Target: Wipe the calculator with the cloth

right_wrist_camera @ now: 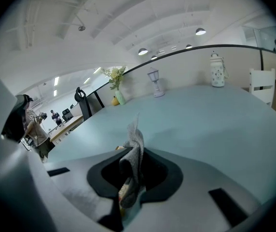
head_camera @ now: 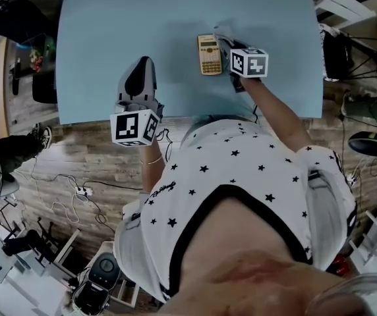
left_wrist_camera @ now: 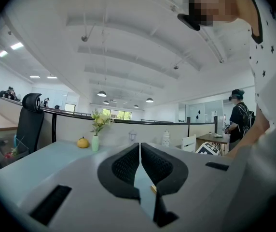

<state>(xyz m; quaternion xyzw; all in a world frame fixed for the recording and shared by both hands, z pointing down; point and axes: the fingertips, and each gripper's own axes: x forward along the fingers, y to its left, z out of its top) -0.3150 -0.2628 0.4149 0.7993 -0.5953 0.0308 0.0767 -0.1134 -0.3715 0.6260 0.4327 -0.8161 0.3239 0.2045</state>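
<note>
Pale blue table (head_camera: 109, 31) on a wood-look floor (head_camera: 76, 157), in a big open office with ceiling lamps. A low partition runs along the far side, with a vase of flowers (left_wrist_camera: 95, 138) there. The calculator (head_camera: 209, 54) lies flat toward the table's far middle. The right arm is stretched out, and the right gripper (head_camera: 227, 45) sits just right of the calculator, jaws clamped on the grey cloth (right_wrist_camera: 133, 153). The left gripper (head_camera: 142, 64) hangs over the near edge, well off to the left, arm tucked in, jaws pressed together with nothing between them.
</note>
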